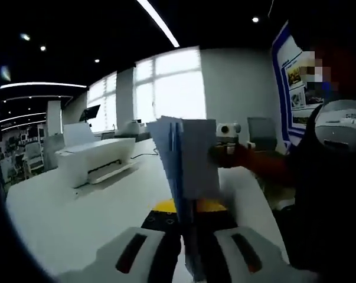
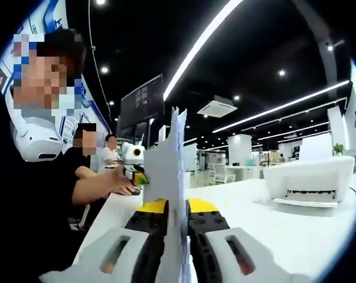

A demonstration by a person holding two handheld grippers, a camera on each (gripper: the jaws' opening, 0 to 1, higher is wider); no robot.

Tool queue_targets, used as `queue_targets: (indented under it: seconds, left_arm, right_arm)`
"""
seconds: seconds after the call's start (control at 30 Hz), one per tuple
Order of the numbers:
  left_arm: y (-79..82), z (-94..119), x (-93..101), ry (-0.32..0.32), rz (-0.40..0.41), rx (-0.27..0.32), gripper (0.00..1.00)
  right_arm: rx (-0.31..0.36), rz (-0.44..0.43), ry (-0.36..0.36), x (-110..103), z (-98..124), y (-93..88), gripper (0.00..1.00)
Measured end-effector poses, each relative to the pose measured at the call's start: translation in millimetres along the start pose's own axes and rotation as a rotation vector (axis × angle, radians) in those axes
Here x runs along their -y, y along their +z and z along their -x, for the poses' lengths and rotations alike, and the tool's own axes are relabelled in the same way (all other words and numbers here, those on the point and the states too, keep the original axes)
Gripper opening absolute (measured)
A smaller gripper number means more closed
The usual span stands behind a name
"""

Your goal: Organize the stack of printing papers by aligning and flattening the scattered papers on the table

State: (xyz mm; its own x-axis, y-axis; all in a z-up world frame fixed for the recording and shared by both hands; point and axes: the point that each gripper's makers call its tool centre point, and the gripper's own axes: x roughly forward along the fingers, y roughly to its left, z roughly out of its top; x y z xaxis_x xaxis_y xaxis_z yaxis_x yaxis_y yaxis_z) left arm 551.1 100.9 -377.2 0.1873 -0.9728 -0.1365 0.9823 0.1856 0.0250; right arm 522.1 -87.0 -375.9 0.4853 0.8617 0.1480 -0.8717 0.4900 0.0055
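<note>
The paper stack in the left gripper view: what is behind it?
Behind the paper stack the right tongs and the person's hand stick out, before a grey wall. The stack covers where those tongs bite.

white papers (image 1: 186, 156), white printer (image 1: 95, 158), white table (image 1: 77, 218), yellow-tipped black jaws

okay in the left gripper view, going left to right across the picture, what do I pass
White printer on the table → stack of papers held upright in the left hand-held gripper → right hand-held gripper gripping the stack's far edge → person's dark clothing.
</note>
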Motion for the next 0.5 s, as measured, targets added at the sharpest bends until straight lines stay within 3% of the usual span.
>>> queue_targets:
  seconds: [0.1, 0.13, 0.17, 0.5]
  left_arm:
    - [0.4, -1.4, 3.1, -0.017, 0.014, -0.001, 0.16]
    - [-0.1, -1.7, 4.9, -0.027, 0.003, -0.006, 0.11]
    - [0.1, -2.7, 9.0, -0.051, 0.006, -0.009, 0.07]
    - [2.2, -4.6, 9.2, -0.049, 0.099, -0.001, 0.06]
  right_arm:
    - [0.011, -0.001, 0.006, 1.2, 3.5, 3.7, 0.12]
    - [0.012, 0.012, 0.022, -1.6, 4.0, 4.7, 0.03]
    - [0.009, 0.016, 0.039, -4.5, 3.8, 4.5, 0.00]
    - [-0.003, -0.017, 0.009, 0.3, 4.7, 10.5, 0.00]
